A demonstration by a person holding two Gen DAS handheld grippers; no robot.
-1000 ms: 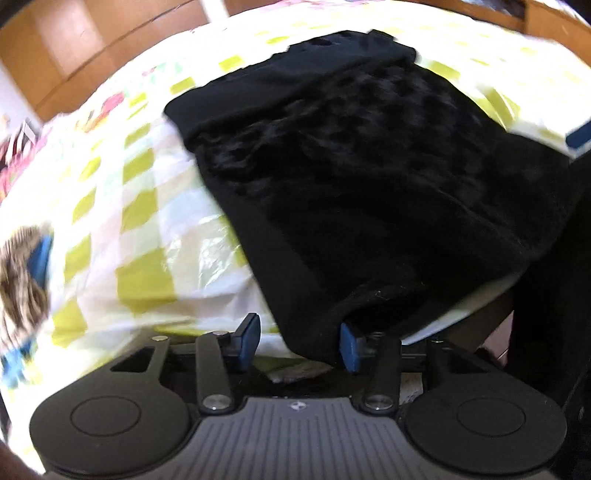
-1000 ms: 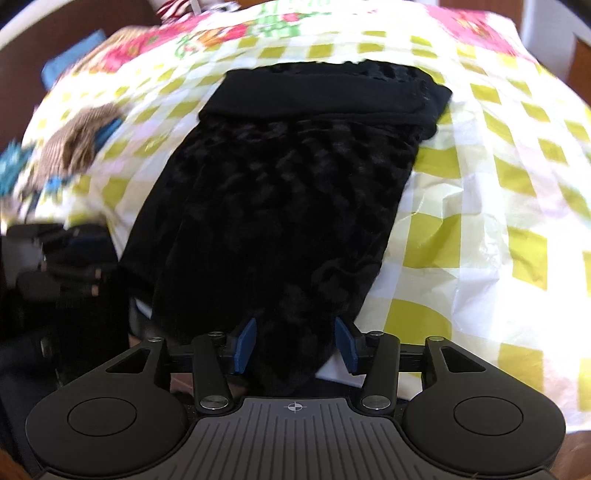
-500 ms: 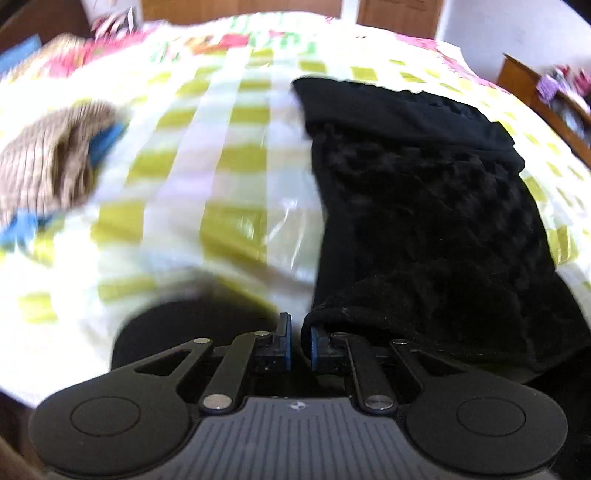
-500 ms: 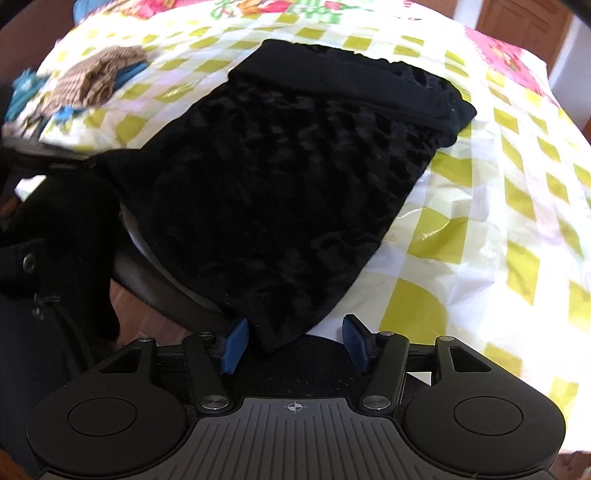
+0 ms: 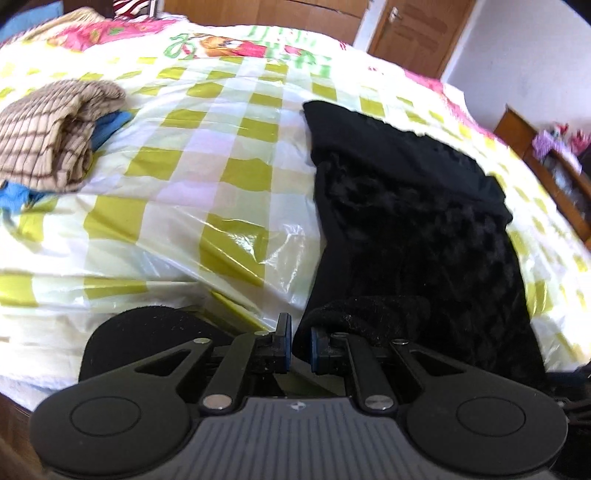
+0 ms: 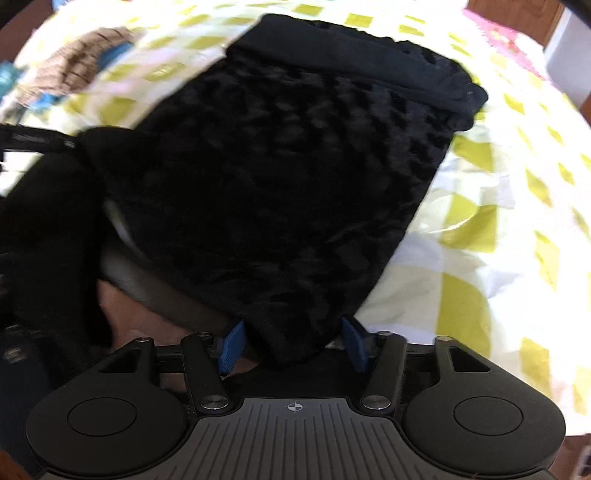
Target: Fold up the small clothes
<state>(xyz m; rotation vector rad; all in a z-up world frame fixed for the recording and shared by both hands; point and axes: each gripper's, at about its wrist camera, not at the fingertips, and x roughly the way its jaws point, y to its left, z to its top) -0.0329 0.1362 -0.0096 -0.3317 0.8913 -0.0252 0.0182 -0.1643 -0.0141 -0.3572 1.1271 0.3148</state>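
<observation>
A black textured garment point(image 5: 417, 236) lies flat on the checked bed cover, waistband at the far end; it also shows in the right wrist view point(image 6: 295, 166). My left gripper point(image 5: 298, 349) is shut on the garment's near left corner, and the fabric bunches just right of the jaws. My right gripper point(image 6: 291, 343) is open, with the garment's near right corner hanging between its blue pads point(image 6: 231, 345), not pinched.
A folded brown striped garment point(image 5: 48, 129) with blue cloth under it lies at the far left of the bed. The yellow-checked plastic cover point(image 5: 207, 192) spans the bed. Wooden doors point(image 5: 413, 33) and a side cabinet point(image 5: 546, 166) stand beyond. The bed edge is right below both grippers.
My left gripper went from open to shut on the garment's near left corner and swung left. My right gripper stayed open and moved closer around the near right corner.
</observation>
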